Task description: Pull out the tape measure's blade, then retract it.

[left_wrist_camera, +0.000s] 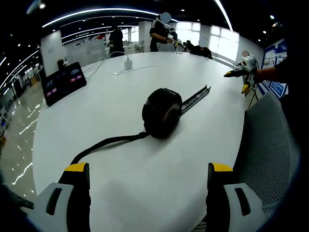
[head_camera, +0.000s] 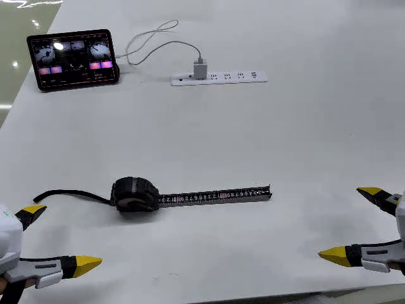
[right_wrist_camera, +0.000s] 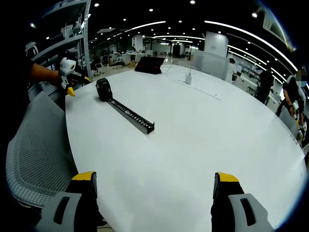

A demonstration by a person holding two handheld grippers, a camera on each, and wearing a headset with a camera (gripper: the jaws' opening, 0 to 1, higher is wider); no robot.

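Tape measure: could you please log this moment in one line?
tape measure: on table, untouched | blade: out | left gripper: open | right gripper: open

The left gripper point(head_camera: 60, 237) is at the near left. Its two jaws are spread wide apart, and nothing is between them. Its yellow tips point to the right. The right gripper point(head_camera: 351, 223) is at the near right. Its jaws are spread wide too, and they hold nothing. Its yellow tips point to the left. The two grippers face each other and are well apart. In the left gripper view, the right gripper looks small and far off on the right, with the right hand point(left_wrist_camera: 263, 73) behind it. In the right gripper view, the left hand point(right_wrist_camera: 42, 72) holds the left gripper far off on the left.
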